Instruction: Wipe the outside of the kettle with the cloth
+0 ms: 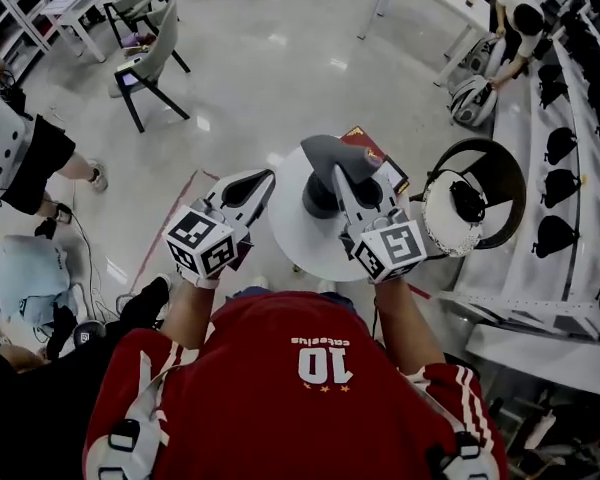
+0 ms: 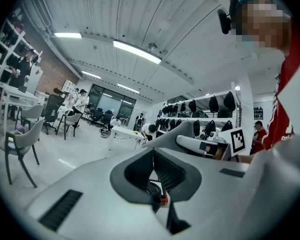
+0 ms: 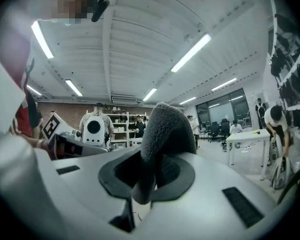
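Note:
A dark kettle (image 1: 318,200) stands on a small round white table (image 1: 298,240) in the head view. My right gripper (image 1: 343,174) is held over it, shut on a grey cloth (image 1: 332,152) that drapes over the kettle's top. In the right gripper view the cloth (image 3: 166,131) sticks up from between the shut jaws of the right gripper (image 3: 140,186). My left gripper (image 1: 264,181) hovers at the table's left edge, jaws together with nothing in them. In the left gripper view the left gripper (image 2: 158,196) shows only a narrow slit, with a dark and red thing behind it.
A red flat box (image 1: 368,149) lies at the table's far edge. A dark round hoop with a white fuzzy object (image 1: 477,204) stands close on the right, before shelves of black gear (image 1: 565,148). A chair (image 1: 150,60) and several people stand around on the floor.

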Demonstrator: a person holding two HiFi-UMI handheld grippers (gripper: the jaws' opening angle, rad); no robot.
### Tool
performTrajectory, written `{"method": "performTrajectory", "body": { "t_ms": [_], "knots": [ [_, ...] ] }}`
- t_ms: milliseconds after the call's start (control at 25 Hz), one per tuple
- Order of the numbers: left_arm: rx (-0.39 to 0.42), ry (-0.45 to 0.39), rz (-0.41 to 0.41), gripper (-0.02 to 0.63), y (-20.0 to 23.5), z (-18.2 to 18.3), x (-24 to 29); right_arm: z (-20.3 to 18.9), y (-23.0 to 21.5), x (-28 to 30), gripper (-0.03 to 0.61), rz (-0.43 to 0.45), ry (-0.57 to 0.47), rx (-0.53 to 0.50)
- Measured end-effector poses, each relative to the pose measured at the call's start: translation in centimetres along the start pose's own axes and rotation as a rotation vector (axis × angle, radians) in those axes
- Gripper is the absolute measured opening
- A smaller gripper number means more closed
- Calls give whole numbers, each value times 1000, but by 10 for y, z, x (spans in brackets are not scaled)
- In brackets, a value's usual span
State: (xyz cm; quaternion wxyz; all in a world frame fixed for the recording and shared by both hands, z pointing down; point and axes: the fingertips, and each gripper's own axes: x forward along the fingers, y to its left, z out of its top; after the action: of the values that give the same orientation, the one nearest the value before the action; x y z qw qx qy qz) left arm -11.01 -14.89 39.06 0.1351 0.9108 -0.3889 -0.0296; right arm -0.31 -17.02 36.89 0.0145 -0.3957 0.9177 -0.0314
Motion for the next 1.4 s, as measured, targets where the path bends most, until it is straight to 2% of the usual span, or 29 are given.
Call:
{"method": "performTrajectory", "body": {
  "t_ms": [200,680,960,1400],
  "knots": [
    [50,-25,-12,9,-18,14,27,21,-36,-44,46,-74,-27,-22],
    [118,-45,-94,9,-57,42,92,29,-122,-138,46,-313,-5,-26],
    [130,-31,-130,9,-69,43,106,28,-136,-169,46,-400,1,-28],
    [130,-6,-161,9,-74,38,115,23,-137,-180,46,-440,18,-23]
  ]
}}
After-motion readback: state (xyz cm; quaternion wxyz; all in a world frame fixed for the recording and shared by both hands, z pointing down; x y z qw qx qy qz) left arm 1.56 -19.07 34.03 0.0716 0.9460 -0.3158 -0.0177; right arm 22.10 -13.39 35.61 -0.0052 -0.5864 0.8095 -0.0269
